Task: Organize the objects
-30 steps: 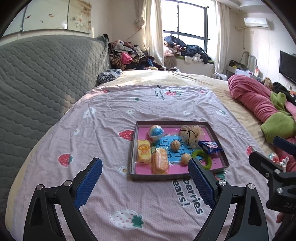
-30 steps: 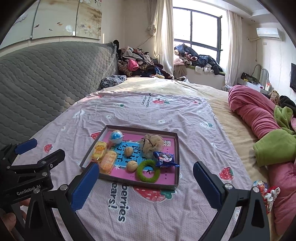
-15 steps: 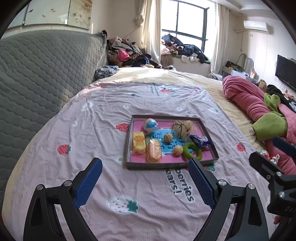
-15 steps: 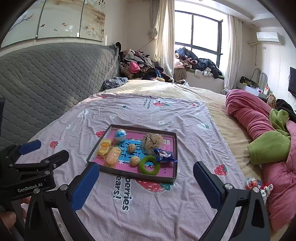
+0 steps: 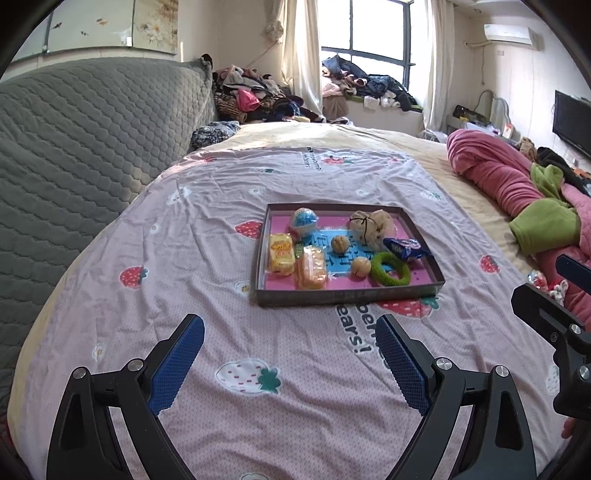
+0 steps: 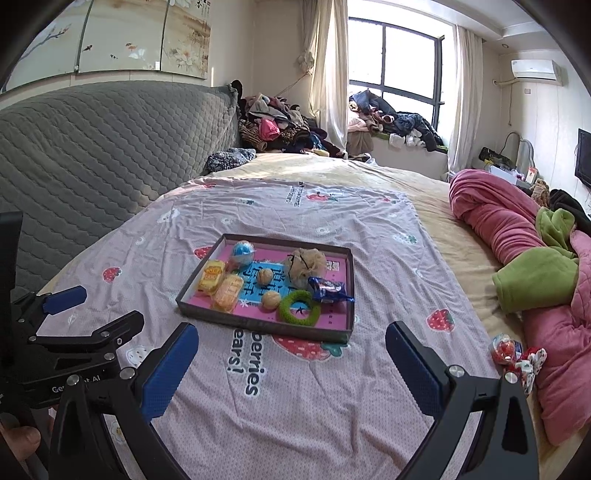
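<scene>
Since the earlier frames both grippers have drawn back toward the near edge of the bed, so the shallow dark cardboard tray with a pink floor now lies farther ahead of them. The left gripper has its blue-padded fingers spread wide with nothing between them; the right gripper is likewise spread and empty.

The tray rests flat on a pink strawberry-print bedsheet, mid-bed. Inside it: a yellow snack packet and an orange wrapped cake at left, a blue-and-white ball far left, two round walnuts at centre, a green woven ring near right, a blue biscuit wrapper right, and a beige mesh bath puff far right.

A grey quilted headboard flanks the left; a rolled pink-and-green blanket lies right. Clothes are heaped below the far window.
</scene>
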A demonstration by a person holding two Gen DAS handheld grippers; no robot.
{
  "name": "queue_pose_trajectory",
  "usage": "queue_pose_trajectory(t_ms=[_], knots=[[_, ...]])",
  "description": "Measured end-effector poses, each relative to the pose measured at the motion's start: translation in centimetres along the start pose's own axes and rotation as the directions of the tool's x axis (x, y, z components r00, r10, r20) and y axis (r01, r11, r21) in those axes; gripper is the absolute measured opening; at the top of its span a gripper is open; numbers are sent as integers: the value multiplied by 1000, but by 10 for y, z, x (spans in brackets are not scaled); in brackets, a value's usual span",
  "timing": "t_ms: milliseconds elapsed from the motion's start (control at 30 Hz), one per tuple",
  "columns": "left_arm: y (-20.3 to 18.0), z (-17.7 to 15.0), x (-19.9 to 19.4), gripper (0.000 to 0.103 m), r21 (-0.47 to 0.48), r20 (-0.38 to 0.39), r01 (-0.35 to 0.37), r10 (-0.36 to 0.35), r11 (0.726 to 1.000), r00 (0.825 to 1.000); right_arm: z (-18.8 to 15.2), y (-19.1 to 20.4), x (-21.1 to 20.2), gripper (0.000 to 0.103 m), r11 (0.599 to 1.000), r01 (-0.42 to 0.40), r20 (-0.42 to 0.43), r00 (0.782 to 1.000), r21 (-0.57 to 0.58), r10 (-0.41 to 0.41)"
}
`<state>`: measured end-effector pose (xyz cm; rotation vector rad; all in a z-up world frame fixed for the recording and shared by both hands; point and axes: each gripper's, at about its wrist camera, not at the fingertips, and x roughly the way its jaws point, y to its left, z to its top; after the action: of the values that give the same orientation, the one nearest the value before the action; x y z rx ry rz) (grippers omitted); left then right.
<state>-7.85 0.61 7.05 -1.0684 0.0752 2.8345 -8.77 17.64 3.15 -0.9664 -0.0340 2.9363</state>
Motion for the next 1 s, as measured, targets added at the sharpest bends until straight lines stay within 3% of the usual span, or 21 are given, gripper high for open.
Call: queue_pose_trajectory(t_ms=[433,1000], knots=[[-6,-20,-3,94,8,0,34,-34,999,999,-26,2,5,102,1000,-6,-23,1000,9,6],[-9,-42,9,94,16,-1,18,-18,1000,1000,-49,-2,9,102,1000,0,-44,999,7,0]])
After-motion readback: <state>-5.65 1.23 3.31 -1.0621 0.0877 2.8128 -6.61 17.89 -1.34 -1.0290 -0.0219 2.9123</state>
